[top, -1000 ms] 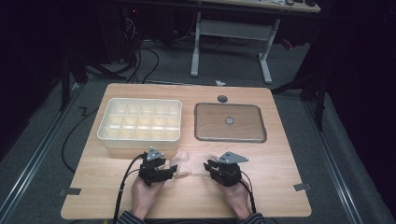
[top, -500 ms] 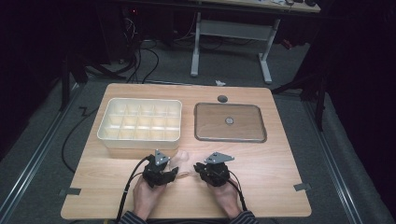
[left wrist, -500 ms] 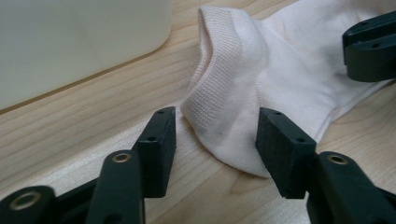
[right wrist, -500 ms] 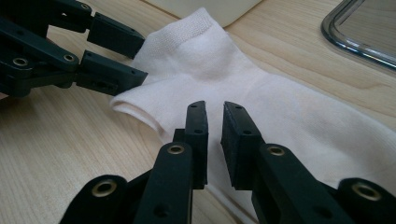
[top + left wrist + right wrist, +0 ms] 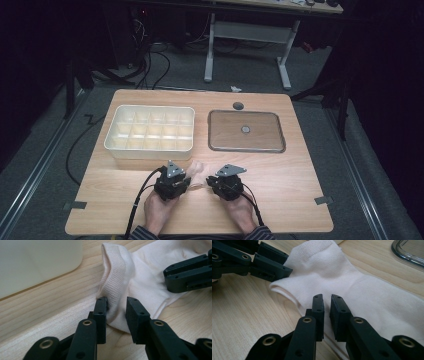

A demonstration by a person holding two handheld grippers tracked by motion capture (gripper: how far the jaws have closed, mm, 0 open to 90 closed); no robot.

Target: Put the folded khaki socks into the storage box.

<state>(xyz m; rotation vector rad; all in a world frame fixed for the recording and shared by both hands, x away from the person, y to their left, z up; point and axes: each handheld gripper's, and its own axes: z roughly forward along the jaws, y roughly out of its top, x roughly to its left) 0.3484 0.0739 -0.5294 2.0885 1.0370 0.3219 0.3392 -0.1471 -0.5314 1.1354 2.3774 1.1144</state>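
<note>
A white sock (image 5: 198, 169) lies on the wooden table near its front edge, between my two grippers. My left gripper (image 5: 116, 306) has just been closing, and the sock's ribbed cuff (image 5: 117, 270) is bunched between its pads. My right gripper (image 5: 327, 302) has narrowed a little more and is shut on the sock's near edge (image 5: 332, 272), jaws almost together. In the high view the left gripper (image 5: 191, 179) and right gripper (image 5: 210, 184) point inward at each other, a hand behind each. The right gripper's jaws (image 5: 185, 275) rest on the sock close to the left ones.
A white compartment box (image 5: 112, 142) stands behind the left hand, its wall close to the sock (image 5: 37, 262). A grey lidded tray (image 5: 215, 131) sits at the back right, its clear rim (image 5: 409, 252) near. A small dark disc (image 5: 238, 106) lies beyond it.
Both hands have drawn inward to the sock, the right one shifting left. The left jaws have closed from wide apart onto the cuff.
</note>
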